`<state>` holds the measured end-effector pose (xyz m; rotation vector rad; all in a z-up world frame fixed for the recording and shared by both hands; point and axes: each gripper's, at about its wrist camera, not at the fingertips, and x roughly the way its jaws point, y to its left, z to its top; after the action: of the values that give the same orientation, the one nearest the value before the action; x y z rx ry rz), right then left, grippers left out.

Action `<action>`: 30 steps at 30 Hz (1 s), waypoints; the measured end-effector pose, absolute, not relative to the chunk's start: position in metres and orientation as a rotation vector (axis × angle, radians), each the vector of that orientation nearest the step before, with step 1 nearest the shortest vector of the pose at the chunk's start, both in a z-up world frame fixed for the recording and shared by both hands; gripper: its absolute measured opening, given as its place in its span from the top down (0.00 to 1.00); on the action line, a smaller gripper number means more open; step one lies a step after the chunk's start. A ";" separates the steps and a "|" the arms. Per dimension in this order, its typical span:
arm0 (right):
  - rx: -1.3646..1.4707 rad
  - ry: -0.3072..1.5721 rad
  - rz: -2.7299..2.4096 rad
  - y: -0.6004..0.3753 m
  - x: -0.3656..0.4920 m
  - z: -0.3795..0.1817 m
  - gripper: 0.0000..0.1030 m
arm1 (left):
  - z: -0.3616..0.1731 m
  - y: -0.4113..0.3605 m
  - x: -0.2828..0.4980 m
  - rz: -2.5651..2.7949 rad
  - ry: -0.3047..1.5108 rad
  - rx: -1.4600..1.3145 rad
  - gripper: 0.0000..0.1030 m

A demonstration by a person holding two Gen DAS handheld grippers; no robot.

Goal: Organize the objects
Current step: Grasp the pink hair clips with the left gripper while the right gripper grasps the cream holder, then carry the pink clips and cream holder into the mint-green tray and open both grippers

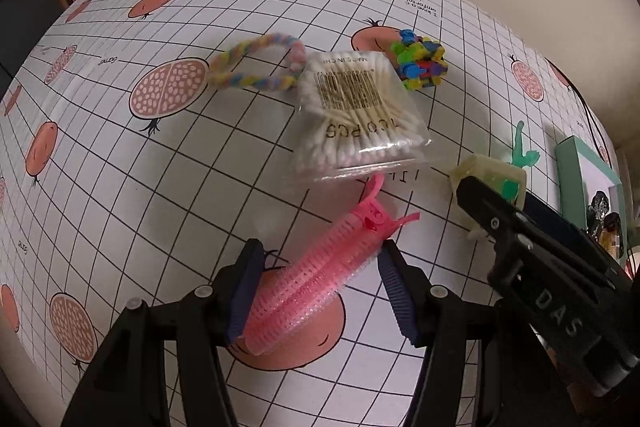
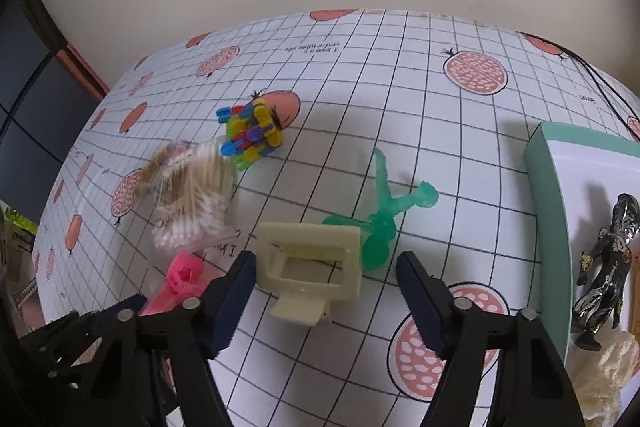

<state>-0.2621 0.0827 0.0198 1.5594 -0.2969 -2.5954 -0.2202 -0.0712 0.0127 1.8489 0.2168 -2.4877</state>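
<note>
Pink hair clip (image 1: 320, 275) sits right between your left tool (image 1: 320, 291) pads, jaws spread wide, one pad touching its side but not clamped. Your right tool (image 2: 326, 291) is open too, hovering around the cream claw clip (image 2: 310, 269), with the green figure (image 2: 384, 211) just behind it. On the right, the teal-edged box (image 2: 548, 227) holds a black-and-silver figure (image 2: 608, 259). Your bench (image 1: 120, 187) wears a grid cloth printed with pomegranates, a beige wall behind. Cotton swab bag (image 1: 356, 115) reads "100 PCS" and "MADE IN CHI…"; the braided rope loop (image 1: 256, 63) and colourful block toy (image 1: 420, 61) lie beside it.
</note>
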 end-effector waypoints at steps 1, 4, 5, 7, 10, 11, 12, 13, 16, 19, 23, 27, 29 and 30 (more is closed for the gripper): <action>1.562 -0.295 -2.593 0.083 -0.262 0.020 0.33 | 0.013 -0.072 -0.220 -2.488 0.216 1.849 0.41; 1.555 -0.279 -2.589 0.084 -0.261 0.020 0.42 | 0.013 -0.069 -0.218 -2.485 0.217 1.841 0.41; 1.558 -0.280 -2.583 0.085 -0.260 0.020 0.45 | 0.012 -0.067 -0.217 -2.483 0.214 1.839 0.41; 1.562 -0.273 -2.583 0.086 -0.260 0.021 0.45 | 0.012 -0.067 -0.216 -2.483 0.205 1.835 0.41; 1.567 -0.266 -2.573 0.089 -0.258 0.022 0.45 | 0.012 -0.067 -0.215 -2.483 0.198 1.837 0.42; 1.569 -0.267 -2.572 0.091 -0.257 0.022 0.45 | 0.013 -0.067 -0.214 -2.488 0.199 1.838 0.45; 1.571 -0.269 -2.568 0.093 -0.257 0.023 0.45 | 0.014 -0.066 -0.214 -2.492 0.199 1.839 0.53; 1.573 -0.271 -2.566 0.094 -0.256 0.023 0.45 | 0.015 -0.066 -0.214 -2.494 0.205 1.842 0.56; 1.572 -0.267 -2.568 0.098 -0.254 0.027 0.45 | 0.015 -0.064 -0.213 -2.496 0.209 1.846 0.63; 1.571 -0.262 -2.570 0.100 -0.253 0.030 0.45 | 0.018 -0.062 -0.212 -2.502 0.219 1.854 0.69; 1.566 -0.249 -2.570 0.105 -0.250 0.037 0.45 | 0.026 -0.057 -0.210 -2.535 0.208 1.842 0.71; 1.549 -0.251 -2.574 0.111 -0.247 0.044 0.45 | 0.037 -0.054 -0.206 -2.574 0.215 1.826 0.71; 1.537 -0.255 -2.576 0.114 -0.245 0.050 0.45 | 0.047 -0.049 -0.212 -2.598 0.216 1.813 0.71; 1.529 -0.257 -2.577 0.115 -0.244 0.052 0.45 | 0.050 -0.045 -0.209 -2.608 0.216 1.804 0.71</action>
<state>-0.2439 0.1148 0.0523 1.5289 -0.2571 -2.5767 -0.2088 -0.0451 0.0499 1.8039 0.2160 -2.6080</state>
